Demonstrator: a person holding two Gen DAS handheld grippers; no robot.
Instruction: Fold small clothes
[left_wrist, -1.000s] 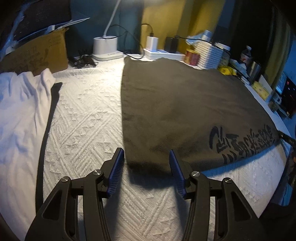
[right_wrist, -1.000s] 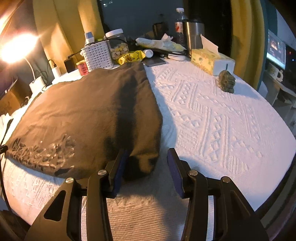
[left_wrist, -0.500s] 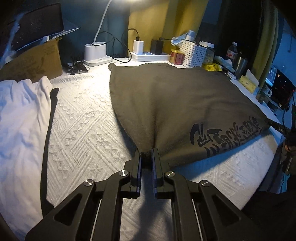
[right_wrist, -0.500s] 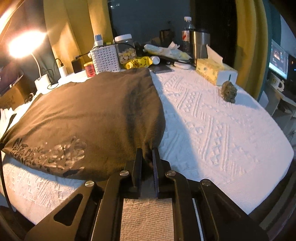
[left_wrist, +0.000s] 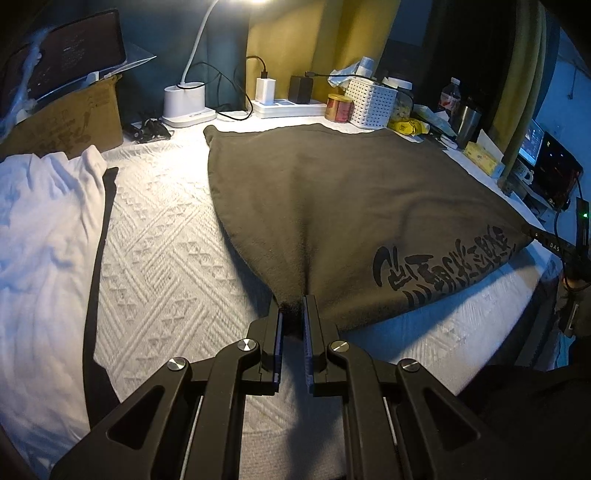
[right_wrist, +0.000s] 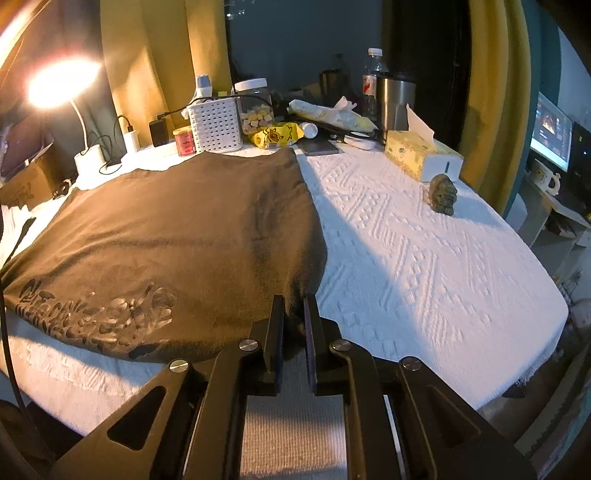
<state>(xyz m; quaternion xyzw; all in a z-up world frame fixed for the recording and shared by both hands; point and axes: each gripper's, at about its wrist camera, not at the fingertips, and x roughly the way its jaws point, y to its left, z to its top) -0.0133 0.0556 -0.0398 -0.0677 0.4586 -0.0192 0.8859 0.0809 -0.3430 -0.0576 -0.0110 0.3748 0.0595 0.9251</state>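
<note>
Left wrist view: white garment (left_wrist: 40, 236) lying at far left on the bench (left_wrist: 162, 236); brown shirt (left_wrist: 332, 206) spreading across frame centre, printed end at lower right. Left tool (left_wrist: 291, 317) clamping together on the shirt's near corner, bottom centre. Right wrist view: shirt (right_wrist: 166, 236) filling the left half, right tool (right_wrist: 293, 314) pinching its near right corner, bottom centre. Tissue box (right_wrist: 421, 155) sitting upper right.

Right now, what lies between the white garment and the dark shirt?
In the left wrist view, only bare white textured bedspread lies between the white garment and the dark shirt.
</note>
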